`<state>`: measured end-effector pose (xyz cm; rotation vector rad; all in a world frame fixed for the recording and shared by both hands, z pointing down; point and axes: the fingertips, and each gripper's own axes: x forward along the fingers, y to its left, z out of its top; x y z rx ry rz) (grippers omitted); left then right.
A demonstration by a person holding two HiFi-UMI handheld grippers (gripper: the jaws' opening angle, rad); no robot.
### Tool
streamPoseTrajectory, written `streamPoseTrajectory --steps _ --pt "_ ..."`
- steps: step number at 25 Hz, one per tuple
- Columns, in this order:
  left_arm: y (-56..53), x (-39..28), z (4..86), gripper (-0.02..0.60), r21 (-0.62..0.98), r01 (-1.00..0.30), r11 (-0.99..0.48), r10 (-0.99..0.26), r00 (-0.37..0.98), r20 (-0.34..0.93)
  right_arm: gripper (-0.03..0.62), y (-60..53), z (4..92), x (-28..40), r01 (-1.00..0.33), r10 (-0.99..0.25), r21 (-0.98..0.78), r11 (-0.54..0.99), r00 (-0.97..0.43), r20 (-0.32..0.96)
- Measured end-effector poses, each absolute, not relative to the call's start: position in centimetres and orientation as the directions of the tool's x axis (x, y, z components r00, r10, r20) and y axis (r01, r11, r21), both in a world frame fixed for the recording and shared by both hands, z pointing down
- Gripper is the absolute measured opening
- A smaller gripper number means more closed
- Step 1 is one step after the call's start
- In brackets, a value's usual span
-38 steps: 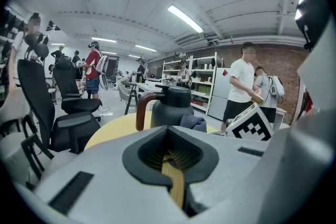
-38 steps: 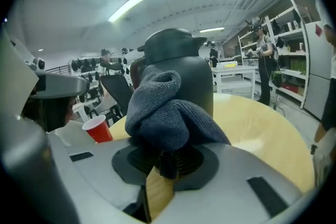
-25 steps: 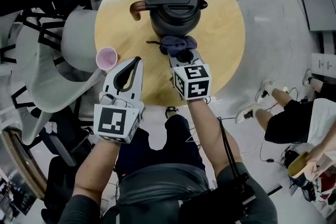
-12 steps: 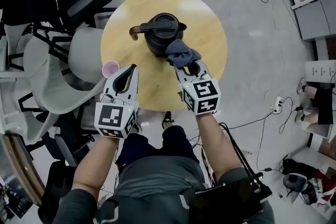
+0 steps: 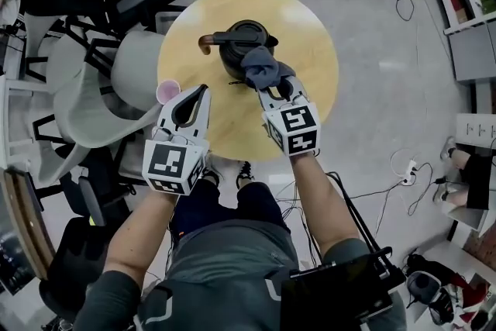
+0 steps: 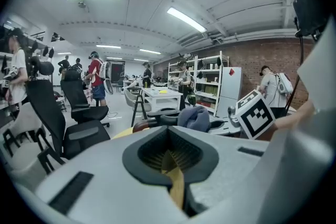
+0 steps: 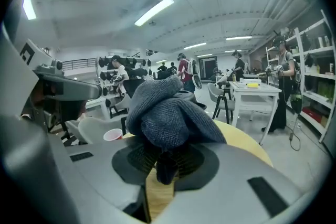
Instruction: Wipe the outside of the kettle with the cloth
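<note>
The black kettle (image 5: 239,43) with a brown handle (image 5: 204,42) stands upright near the middle of the round wooden table (image 5: 310,27). A bunched dark blue-grey cloth (image 5: 262,67) is pressed against the kettle's near right side, and my right gripper (image 5: 271,86) is shut on it. In the right gripper view the cloth (image 7: 168,113) bulges over the right gripper (image 7: 160,162) and hides most of the kettle. My left gripper (image 5: 200,94) hovers over the table's near left part, shut with nothing in it. The left gripper view shows the left gripper (image 6: 170,148) aimed at the kettle (image 6: 157,121) and cloth (image 6: 195,117).
A pink cup (image 5: 167,91) sits at the table's left edge, just left of my left gripper. Grey and black office chairs (image 5: 101,81) crowd the table's left side. Cables lie on the floor to the right. People and desks fill the room behind.
My right gripper has carried the cloth from the kettle's near base up onto its near right side. The left gripper has barely shifted. The head camera has pulled back.
</note>
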<state>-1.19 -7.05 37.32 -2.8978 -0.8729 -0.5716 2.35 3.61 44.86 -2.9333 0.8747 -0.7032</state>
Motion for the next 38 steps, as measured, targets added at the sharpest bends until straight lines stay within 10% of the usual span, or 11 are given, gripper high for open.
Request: streamPoseTrajectory --steps 26,38 --pt "-7.1 0.8 44.2 0.009 0.132 0.603 -0.787 0.598 0.692 0.404 0.091 2.4 59.0 2.6 -0.499 -0.470 -0.133 -0.856 0.645 0.603" --pt "-8.2 0.7 41.3 0.009 0.132 0.634 -0.762 0.626 0.671 0.398 0.091 4.0 49.9 1.1 -0.483 -0.468 -0.109 -0.869 0.726 0.504"
